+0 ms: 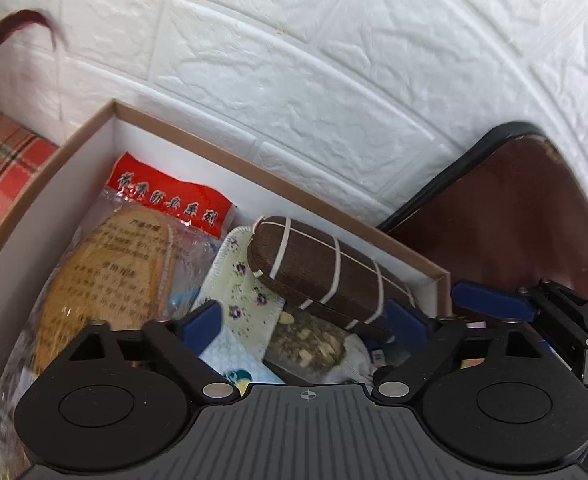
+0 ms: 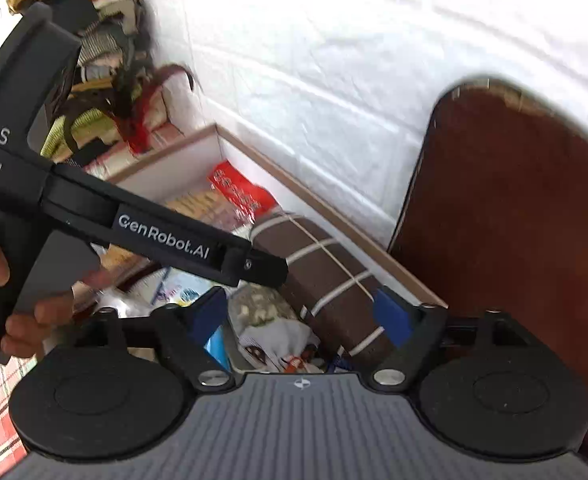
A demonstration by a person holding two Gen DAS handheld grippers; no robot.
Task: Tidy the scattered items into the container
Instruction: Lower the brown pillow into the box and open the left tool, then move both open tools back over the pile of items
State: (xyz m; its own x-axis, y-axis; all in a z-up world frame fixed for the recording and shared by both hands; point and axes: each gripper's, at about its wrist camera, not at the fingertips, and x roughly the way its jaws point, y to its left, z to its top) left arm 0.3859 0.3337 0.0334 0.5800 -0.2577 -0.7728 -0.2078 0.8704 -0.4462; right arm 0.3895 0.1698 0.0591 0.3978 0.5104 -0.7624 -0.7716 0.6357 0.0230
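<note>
A cardboard box (image 1: 253,172) with white inner walls stands against the wall. Inside lie a clear packet of insoles with a red header (image 1: 165,196), a brown case with white stripes (image 1: 326,264), a floral cloth (image 1: 245,296) and a bag of dried bits (image 1: 310,340). My left gripper (image 1: 304,320) hovers open over these, holding nothing. Its black body (image 2: 165,236) crosses the right wrist view, held by a hand (image 2: 33,320). My right gripper (image 2: 300,316) is open above the same box (image 2: 334,216), over the brown case (image 2: 326,276). One of its blue fingers (image 1: 490,300) shows beyond the box's right corner.
A dark red-brown board (image 1: 514,220) with a black edge leans beside the box on the right (image 2: 514,220). A red plaid cloth (image 1: 1,168) lies left of the box. Piled clothes and bags (image 2: 105,40) fill the far left. The white brick-pattern wall (image 1: 294,60) is close behind.
</note>
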